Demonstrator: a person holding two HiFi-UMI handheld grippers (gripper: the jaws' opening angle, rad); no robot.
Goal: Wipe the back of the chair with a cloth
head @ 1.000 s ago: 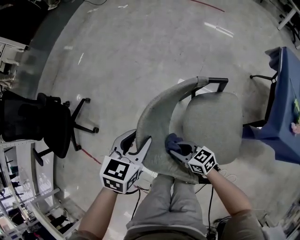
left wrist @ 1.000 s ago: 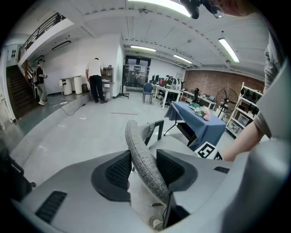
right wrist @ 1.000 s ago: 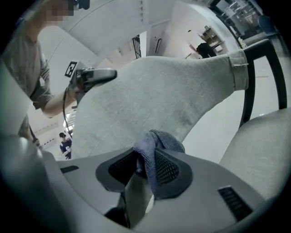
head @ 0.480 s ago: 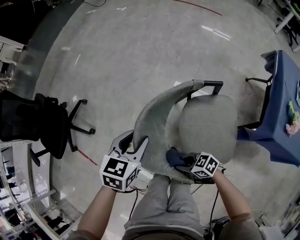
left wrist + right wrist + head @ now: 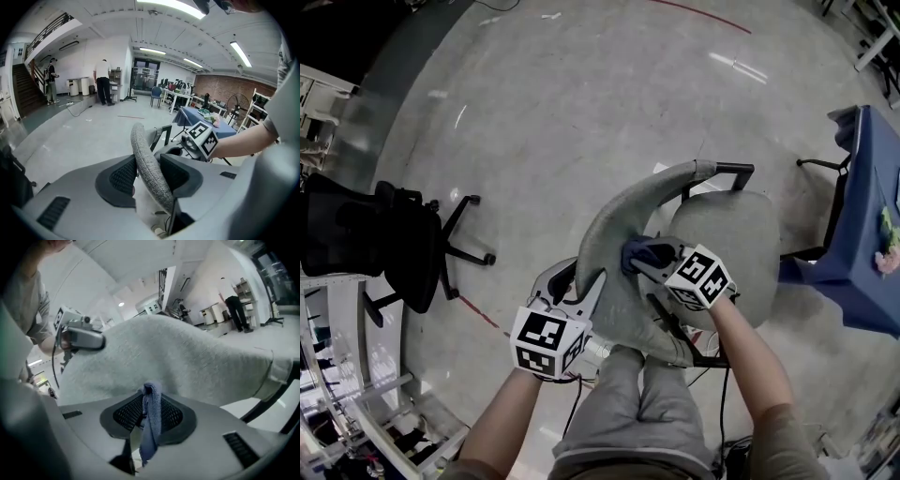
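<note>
A grey fabric chair stands in front of me, its curved back [image 5: 614, 248] on the left of its seat [image 5: 727, 239]. My left gripper [image 5: 581, 281] clamps the near edge of the back; in the left gripper view the padded edge [image 5: 145, 159] runs between both pads. My right gripper [image 5: 642, 255] is shut on a blue cloth [image 5: 639, 251] and holds it against the seat-side face of the back. In the right gripper view the cloth [image 5: 151, 418] hangs pinched between the pads, with the grey back [image 5: 187, 362] filling the view just beyond.
A black office chair [image 5: 384, 248] stands on the floor at the left. A blue-covered table [image 5: 872, 225] is at the right, close to the grey chair's armrest frame [image 5: 736, 171]. My legs [image 5: 637, 403] are right behind the chair. Two people [image 5: 102, 82] stand far off.
My right gripper has slid the cloth along the back's inner face, from its near lower end up toward the middle. The left gripper has stayed on the back's edge.
</note>
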